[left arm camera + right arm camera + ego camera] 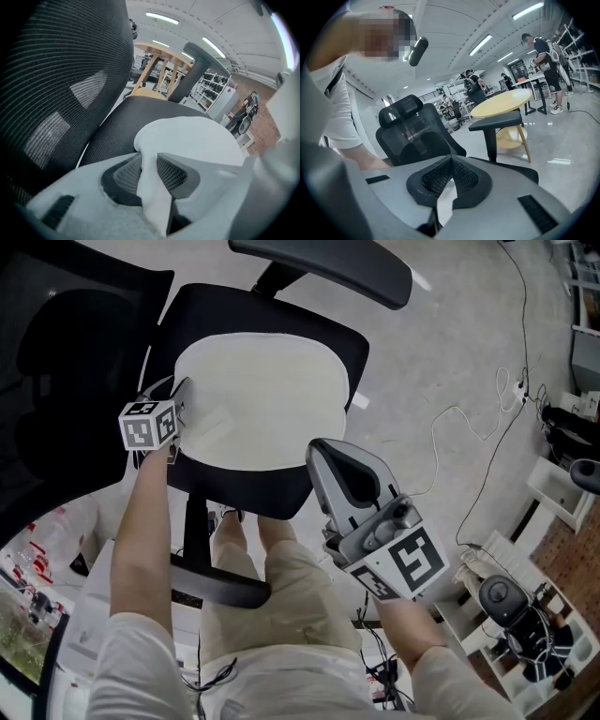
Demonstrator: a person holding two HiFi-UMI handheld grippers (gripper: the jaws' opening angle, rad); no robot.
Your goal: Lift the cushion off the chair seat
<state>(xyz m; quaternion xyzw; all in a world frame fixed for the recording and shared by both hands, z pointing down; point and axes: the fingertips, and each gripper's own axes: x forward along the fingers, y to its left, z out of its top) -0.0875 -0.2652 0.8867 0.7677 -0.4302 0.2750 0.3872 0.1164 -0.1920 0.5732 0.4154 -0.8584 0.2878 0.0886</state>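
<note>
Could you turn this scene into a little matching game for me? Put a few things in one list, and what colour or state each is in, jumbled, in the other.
Things:
1. cushion
2. left tool
3. right tool
4. round table

States:
A. closed, with nothing in it
B. pale wood, out in the room
C. white, lying on the black seat
D. clamped on the cushion's edge

Pairs: 1-C, 2-D, 3-A, 4-B.
</note>
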